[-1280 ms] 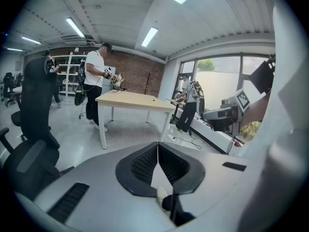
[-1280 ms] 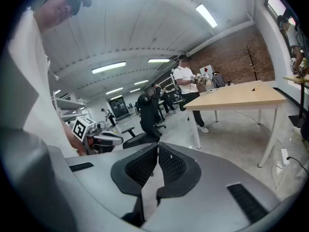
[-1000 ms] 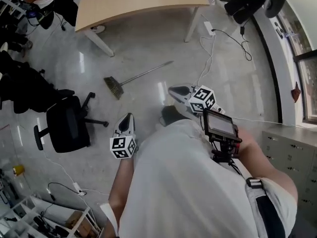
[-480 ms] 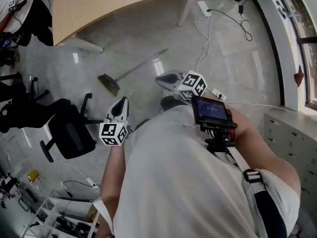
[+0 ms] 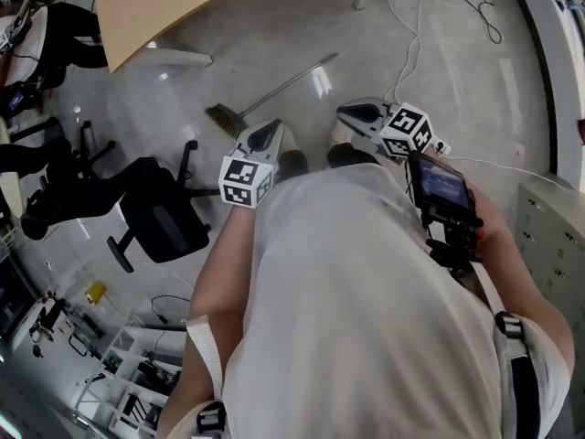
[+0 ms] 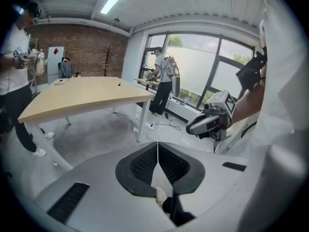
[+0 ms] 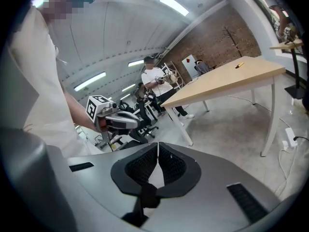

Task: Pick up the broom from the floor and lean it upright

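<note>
The broom (image 5: 265,94) lies flat on the grey floor in the head view, its brown bristles at the lower left and its thin metal handle running up to the right. My left gripper (image 5: 268,137) hovers just right of the bristle head, shut and empty. My right gripper (image 5: 358,113) is further right, below the handle's far end, also shut with nothing in it. In the left gripper view my left gripper (image 6: 157,144) has its black pads (image 6: 142,166) pressed together, and the right gripper (image 6: 205,123) shows beside it. The right gripper view shows my right gripper (image 7: 157,157) likewise closed.
A wooden desk (image 5: 155,7) with white legs stands beyond the broom. A black office chair (image 5: 160,218) sits left of my left gripper. White cables and a power strip (image 5: 416,26) trail over the floor at the right. People (image 6: 164,81) stand by the window and the desk.
Both grippers have come closer to the broom; the left one has drawn up beside the bristle head. The head view has swung, so the desk and chair have shifted. Both stay shut.
</note>
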The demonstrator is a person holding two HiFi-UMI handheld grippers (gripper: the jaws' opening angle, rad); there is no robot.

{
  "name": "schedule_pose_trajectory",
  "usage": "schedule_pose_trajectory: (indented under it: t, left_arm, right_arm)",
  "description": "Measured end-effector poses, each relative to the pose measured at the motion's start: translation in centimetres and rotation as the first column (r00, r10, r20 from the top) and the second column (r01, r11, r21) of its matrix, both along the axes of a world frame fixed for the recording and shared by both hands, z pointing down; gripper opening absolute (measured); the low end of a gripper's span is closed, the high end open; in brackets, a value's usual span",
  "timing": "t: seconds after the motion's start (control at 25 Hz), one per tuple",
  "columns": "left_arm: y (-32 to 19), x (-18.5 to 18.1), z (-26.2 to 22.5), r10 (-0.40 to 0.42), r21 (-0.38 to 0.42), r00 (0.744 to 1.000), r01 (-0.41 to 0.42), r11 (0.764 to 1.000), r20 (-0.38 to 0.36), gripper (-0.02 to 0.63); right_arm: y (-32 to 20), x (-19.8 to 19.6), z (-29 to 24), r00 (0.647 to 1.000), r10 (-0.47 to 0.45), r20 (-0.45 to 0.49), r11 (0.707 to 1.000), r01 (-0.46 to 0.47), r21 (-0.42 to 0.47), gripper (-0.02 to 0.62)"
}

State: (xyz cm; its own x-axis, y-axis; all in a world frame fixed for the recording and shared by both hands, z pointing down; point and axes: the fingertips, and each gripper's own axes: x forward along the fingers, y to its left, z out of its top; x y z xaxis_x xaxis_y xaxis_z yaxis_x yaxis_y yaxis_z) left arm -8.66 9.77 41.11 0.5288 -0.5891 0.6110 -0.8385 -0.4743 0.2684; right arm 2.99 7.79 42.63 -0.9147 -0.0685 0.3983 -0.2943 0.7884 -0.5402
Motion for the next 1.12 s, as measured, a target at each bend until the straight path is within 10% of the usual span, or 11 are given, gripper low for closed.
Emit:
schedule_pose_trajectory:
  t: [0.32, 0.52, 0.92, 1.12]
  left_arm:
    - [-2.8, -1.1, 4.3, 0.211, -0.067, 0.977, -0.211, 0.975, -0.007, 0.011]
    - [-2.3, -5.7, 10.1, 0.463, -0.158, 0.886, -0.456, 0.876, 0.011, 0.011]
    - [-5.7, -4.2, 14.7, 0.606, -0.232, 0.794, -0.584, 0.778, 0.035, 0.011]
    - [-4.5, -4.1, 16.0, 0.677, -0.25, 0.732, -0.643, 0.724, 0.078, 0.012]
  right_arm:
    - [-0.4, 0.6, 4.5, 0.977, 0.179, -0.115, 0.98, -0.187, -0.062, 0.018]
    - [0.9, -1.0, 9.2, 0.917, 0.278, -0.285, 0.946, -0.313, -0.084, 0.018]
    - [0.3, 3.6, 12.0, 0.837, 0.438, -0.328, 0.876, -0.479, -0.052, 0.018]
    - [1.7, 2.8, 13.5, 0.845, 0.397, -0.359, 0.89, -0.45, -0.076, 0.018]
